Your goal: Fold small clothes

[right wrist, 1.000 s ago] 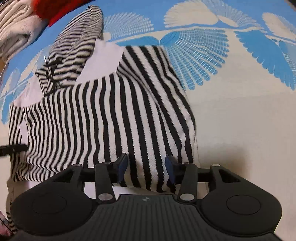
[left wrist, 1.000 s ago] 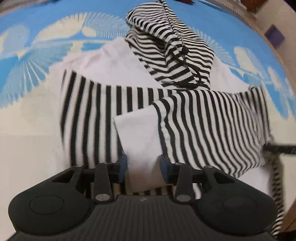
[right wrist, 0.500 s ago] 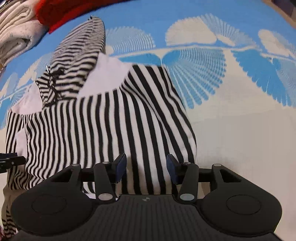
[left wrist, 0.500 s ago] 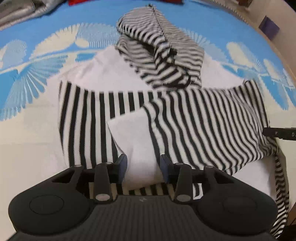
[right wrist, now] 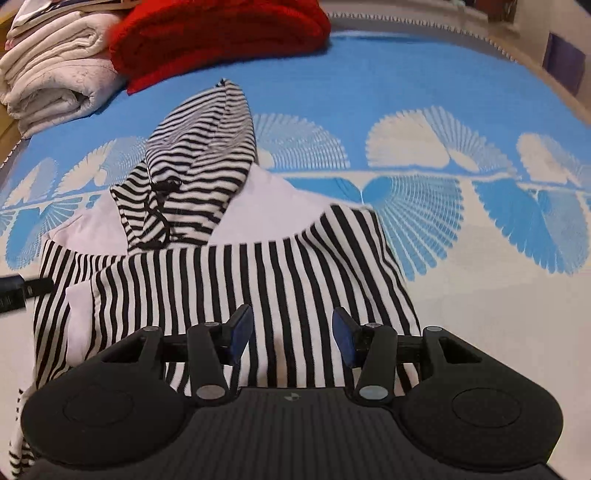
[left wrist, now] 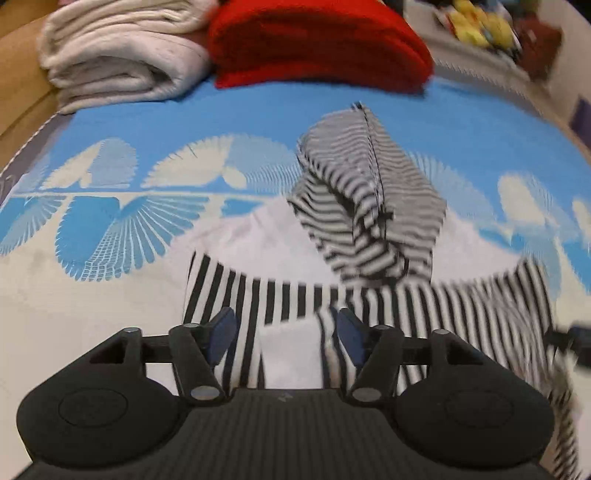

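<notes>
Jaws of the left gripper (left wrist: 282, 332) are seen parted and opening; striped and white cloth is seen in the gap below, but neither blue pad presses on it. Jaws of the right gripper (right wrist: 293, 334) are held about half apart, with striped fabric seen between and beneath the two pads; whether any of it is pinched cannot be told, and no pad contact is seen.

One striped hooded garment (right wrist: 229, 280) is counted, laid on the bed cover (right wrist: 424, 92). Its body is spread flat with wide black and white stripes, and a white panel (left wrist: 288, 354) is exposed near the left gripper. One hood (left wrist: 369, 206), in narrower stripes, is piled at the far end of the garment, with a dark drawstring seen on it. White fabric of the same garment is seen on both sides of the hood.

Two folded piles are counted at the far edge of the cover: one white folded blanket (right wrist: 51, 74) and one red folded blanket (right wrist: 221, 33), set touching each other, well apart from the garment. One blue cover with pale fan-shaped prints is seen under everything. The left view is blurred, mostly at its right side.
</notes>
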{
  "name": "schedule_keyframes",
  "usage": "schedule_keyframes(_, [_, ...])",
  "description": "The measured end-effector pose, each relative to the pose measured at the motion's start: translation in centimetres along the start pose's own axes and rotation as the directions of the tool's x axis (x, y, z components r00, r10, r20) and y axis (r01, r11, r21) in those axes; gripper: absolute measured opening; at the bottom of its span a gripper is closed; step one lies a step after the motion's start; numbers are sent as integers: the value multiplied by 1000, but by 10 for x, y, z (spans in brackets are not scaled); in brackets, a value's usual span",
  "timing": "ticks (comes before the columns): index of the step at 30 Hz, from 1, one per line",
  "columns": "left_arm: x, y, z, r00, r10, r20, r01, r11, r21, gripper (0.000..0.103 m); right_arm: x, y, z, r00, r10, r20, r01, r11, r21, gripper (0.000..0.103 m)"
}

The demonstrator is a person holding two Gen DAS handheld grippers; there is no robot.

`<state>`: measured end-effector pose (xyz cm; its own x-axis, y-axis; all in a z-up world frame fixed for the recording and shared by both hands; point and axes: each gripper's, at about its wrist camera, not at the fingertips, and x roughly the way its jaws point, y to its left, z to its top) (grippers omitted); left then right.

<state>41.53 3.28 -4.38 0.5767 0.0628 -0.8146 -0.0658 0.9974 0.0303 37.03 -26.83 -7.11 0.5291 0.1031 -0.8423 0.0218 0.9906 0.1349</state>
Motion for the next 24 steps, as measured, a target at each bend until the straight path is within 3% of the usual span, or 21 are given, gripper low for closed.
schedule_keyframes(5, [-4, -13, 8, 998, 55, 16, -54, 997, -48, 82, -5, 5, -1, 996, -56, 63, 55, 998, 8, 50])
schedule_keyframes(11, [-6, -31, 15, 999, -46, 8, 47, 998, -36, 85, 0, 0, 1, 991, -99, 86, 93, 993, 77, 50])
schedule_keyframes(16, [-1, -38, 18, 999, -29, 17, 29, 1000, -12, 85, 3, -1, 4, 992, -94, 86, 84, 990, 111, 50])
schedule_keyframes(24, [-8, -53, 20, 990, 8, 143, -12, 1000, 27, 84, -2, -11, 8, 993, -70, 96, 58, 992, 116, 50])
